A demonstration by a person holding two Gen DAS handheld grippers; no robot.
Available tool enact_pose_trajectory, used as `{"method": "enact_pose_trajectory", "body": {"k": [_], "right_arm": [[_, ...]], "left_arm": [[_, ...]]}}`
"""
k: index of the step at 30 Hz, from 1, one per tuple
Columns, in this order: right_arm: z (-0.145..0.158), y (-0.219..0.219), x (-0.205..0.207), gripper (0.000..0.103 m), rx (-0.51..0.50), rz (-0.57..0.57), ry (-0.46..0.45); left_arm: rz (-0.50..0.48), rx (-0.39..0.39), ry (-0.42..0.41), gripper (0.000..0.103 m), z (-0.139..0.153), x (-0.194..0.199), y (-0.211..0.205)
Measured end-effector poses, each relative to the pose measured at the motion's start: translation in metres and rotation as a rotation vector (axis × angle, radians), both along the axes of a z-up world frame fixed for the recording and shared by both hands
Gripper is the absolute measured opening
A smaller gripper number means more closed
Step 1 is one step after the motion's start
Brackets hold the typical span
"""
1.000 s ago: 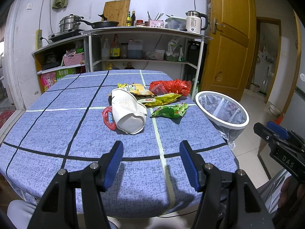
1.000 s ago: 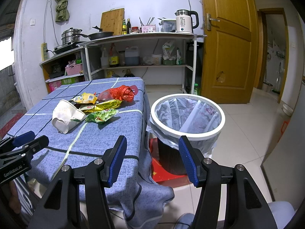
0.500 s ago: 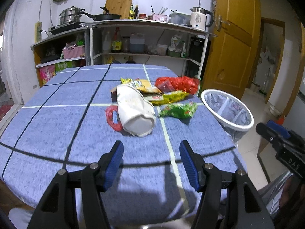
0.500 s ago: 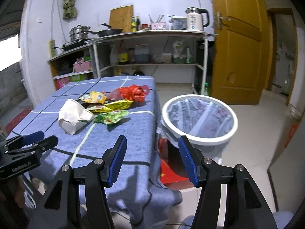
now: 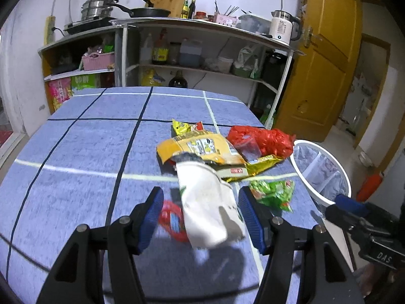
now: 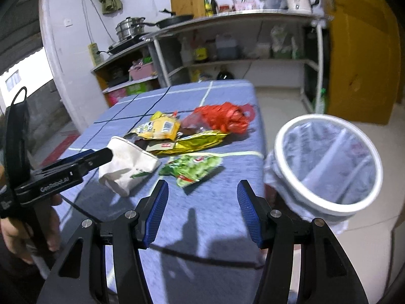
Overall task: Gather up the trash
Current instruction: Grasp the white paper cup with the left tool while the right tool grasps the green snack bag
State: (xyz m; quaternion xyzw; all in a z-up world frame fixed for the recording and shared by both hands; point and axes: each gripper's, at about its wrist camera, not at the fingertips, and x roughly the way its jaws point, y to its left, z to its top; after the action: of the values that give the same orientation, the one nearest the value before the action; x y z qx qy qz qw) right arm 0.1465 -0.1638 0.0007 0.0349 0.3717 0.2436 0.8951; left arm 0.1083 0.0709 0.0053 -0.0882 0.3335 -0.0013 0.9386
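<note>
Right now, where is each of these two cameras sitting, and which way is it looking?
Left wrist: on the left gripper, looking down along open fingers at a white bag lying between them; the right gripper shows at the right edge.
Right wrist: on the right gripper, open over the blue tablecloth, facing the green wrapper and bin; the left gripper and a hand show.
Shared: wrappers, bin, kitchen shelves.
</note>
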Motion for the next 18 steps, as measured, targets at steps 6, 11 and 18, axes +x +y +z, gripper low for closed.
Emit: {"method": "enact_pose_trajectory", "body": {"k": [6, 11, 18], "right_arm": [[-0.016, 0.013, 0.040, 0.057, 0.091, 0.029, 0.161], [-0.031, 0.020, 0.068, 0.057, 0.127, -0.004, 0.279], [-0.037, 0.022, 0.081, 0.057, 0.136, -0.029, 0.330]], "left_arm": [[-0.051, -0.002, 0.027, 0.058, -0.003, 0.014, 0.000], [-0.063, -0.013, 0.060, 0.047, -0.007, 0.023, 0.002], [-0.072, -0.003, 0.098, 0.037, -0.017, 0.032, 0.001]]}}
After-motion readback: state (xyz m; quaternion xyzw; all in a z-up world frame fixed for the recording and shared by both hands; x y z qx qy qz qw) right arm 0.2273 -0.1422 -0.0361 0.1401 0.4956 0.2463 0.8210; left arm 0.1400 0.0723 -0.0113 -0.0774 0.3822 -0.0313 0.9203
